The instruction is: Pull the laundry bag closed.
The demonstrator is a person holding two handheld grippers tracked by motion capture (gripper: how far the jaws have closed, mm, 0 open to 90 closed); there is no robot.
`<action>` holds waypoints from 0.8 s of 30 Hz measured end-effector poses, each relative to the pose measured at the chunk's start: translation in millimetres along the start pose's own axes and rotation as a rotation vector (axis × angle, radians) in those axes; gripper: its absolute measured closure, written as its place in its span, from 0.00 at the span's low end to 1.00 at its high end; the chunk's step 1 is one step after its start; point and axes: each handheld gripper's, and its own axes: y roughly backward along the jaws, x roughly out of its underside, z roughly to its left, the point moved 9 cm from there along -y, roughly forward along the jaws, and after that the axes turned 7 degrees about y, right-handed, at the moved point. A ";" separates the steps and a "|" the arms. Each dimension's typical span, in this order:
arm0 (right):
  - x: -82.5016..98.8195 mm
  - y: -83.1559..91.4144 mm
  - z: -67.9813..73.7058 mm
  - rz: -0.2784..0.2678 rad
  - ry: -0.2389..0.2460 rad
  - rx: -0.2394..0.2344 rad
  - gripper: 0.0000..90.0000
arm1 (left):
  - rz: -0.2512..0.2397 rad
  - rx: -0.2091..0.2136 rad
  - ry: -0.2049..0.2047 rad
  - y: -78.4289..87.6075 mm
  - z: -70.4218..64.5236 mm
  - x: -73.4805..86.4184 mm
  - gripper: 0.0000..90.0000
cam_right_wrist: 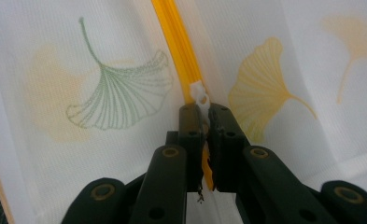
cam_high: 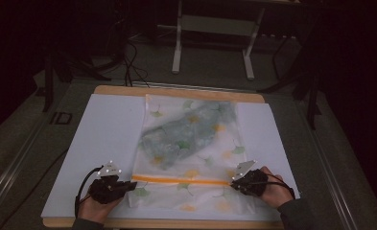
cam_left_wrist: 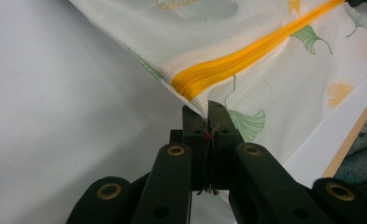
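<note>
Mesh laundry bag [cam_high: 191, 143] lying flat on white board [cam_high: 100, 139], folded garment [cam_high: 186, 132] already inside. Orange zipper [cam_high: 181, 180] running closed across near end. Right gripper [cam_right_wrist: 203, 114] pinching white zipper pull [cam_right_wrist: 201, 100] at right end; left gripper [cam_left_wrist: 205, 109] clamping bag's corner. Zipping looking practically finished; releasing remaining.

Right gripper [cam_right_wrist: 203, 112]: jaws closed on white zipper pull [cam_right_wrist: 200, 99] at near end of yellow zipper [cam_right_wrist: 176, 46]. Zipper runs straight ahead from the jaw tips across white mesh bag [cam_right_wrist: 125, 154]. Green ginkgo-leaf print [cam_right_wrist: 120, 93] left of jaws, yellow ginkgo-leaf print [cam_right_wrist: 260, 84] right.
</note>
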 end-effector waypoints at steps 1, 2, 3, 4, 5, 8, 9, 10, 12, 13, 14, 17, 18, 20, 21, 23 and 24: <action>0.8 0.2 -0.1 0.000 -0.004 0.001 0.94 | -0.002 0.001 0.002 0.0 -0.1 -0.1 0.98; 1.4 0.3 -0.1 0.000 -0.006 -0.001 0.94 | -0.003 0.002 0.004 0.0 -0.2 -0.1 0.98; 2.2 0.3 -0.3 0.001 -0.008 0.000 0.94 | -0.003 0.002 0.004 0.0 -0.2 -0.1 0.98; 3.1 0.5 -0.4 0.004 -0.009 -0.001 0.94 | -0.003 0.001 0.004 0.0 -0.1 -0.1 0.98; 3.1 0.5 -0.4 0.004 -0.009 -0.001 0.94 | -0.003 0.001 0.004 0.0 -0.1 -0.1 0.98; 5.6 1.7 -1.7 0.004 -0.013 0.002 0.94 | -0.002 0.000 0.002 0.1 0.1 -0.3 0.98; 6.2 2.3 -2.1 0.006 -0.014 0.003 0.94 | -0.002 0.001 0.001 0.0 0.0 -0.3 0.98; 6.6 3.1 -2.2 0.007 -0.016 0.000 0.94 | 0.000 0.001 0.000 0.0 0.2 -0.2 0.98; 7.1 4.7 -3.4 0.008 -0.012 0.002 0.94 | 0.003 0.001 -0.001 -0.2 0.0 0.0 0.98; 7.3 5.3 -4.3 0.009 -0.011 0.006 0.94 | 0.001 0.003 0.001 -0.3 -0.1 -0.2 0.98; 7.2 6.2 -4.6 0.007 -0.012 0.005 0.94 | 0.002 0.003 0.000 -0.2 -0.2 -0.2 0.98; 7.1 7.6 -5.5 0.006 -0.011 0.007 0.94 | 0.001 0.005 0.001 -0.4 -0.7 -0.4 0.98; 7.1 8.1 -5.5 0.008 -0.012 0.006 0.94 | 0.001 0.005 0.001 -0.4 -0.7 -0.4 0.98; 7.5 9.2 -6.1 0.010 -0.011 0.007 0.94 | -0.001 0.003 0.001 0.0 0.0 -0.5 0.98; 8.1 9.2 -6.0 0.014 -0.011 0.009 0.94 | -0.001 0.003 0.002 0.0 0.0 -0.5 0.98; 8.3 9.1 -5.5 0.014 -0.012 0.004 0.94 | 0.000 0.003 0.002 0.0 0.0 -0.6 0.98; 8.3 9.1 -5.5 0.014 -0.012 0.004 0.94 | 0.000 0.003 0.002 0.0 0.0 -0.6 0.98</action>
